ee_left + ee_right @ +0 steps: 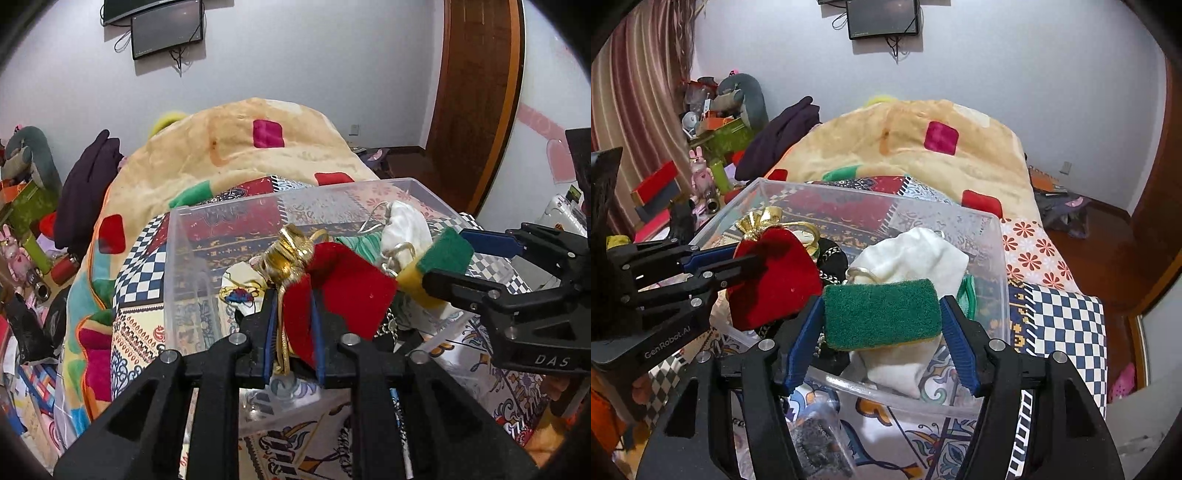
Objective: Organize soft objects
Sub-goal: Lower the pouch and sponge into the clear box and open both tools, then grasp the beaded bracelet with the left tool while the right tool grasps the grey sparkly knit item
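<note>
A clear plastic bin point(173, 266) point(1003, 266) sits on the patterned bedspread. My left gripper point(293, 295) point(753, 264) is shut on a red velvet pouch with a gold top point(343, 284) point(775, 277) and holds it over the bin's near edge. My right gripper point(882, 317) point(439, 258) is shut on a green and yellow sponge point(882, 314) point(443, 258), also above the bin. Inside the bin lie a white cloth bag point(912, 254) point(406, 221), a green item point(358, 240) and a dark pouch with a chain point(833, 254).
A beige blanket with coloured squares point(240, 147) point(923, 147) is heaped behind the bin. Clutter of boxes and toys point(26, 206) point(713, 122) lines the left side. A clear bag with a dark item point(820, 443) lies in front of the bin.
</note>
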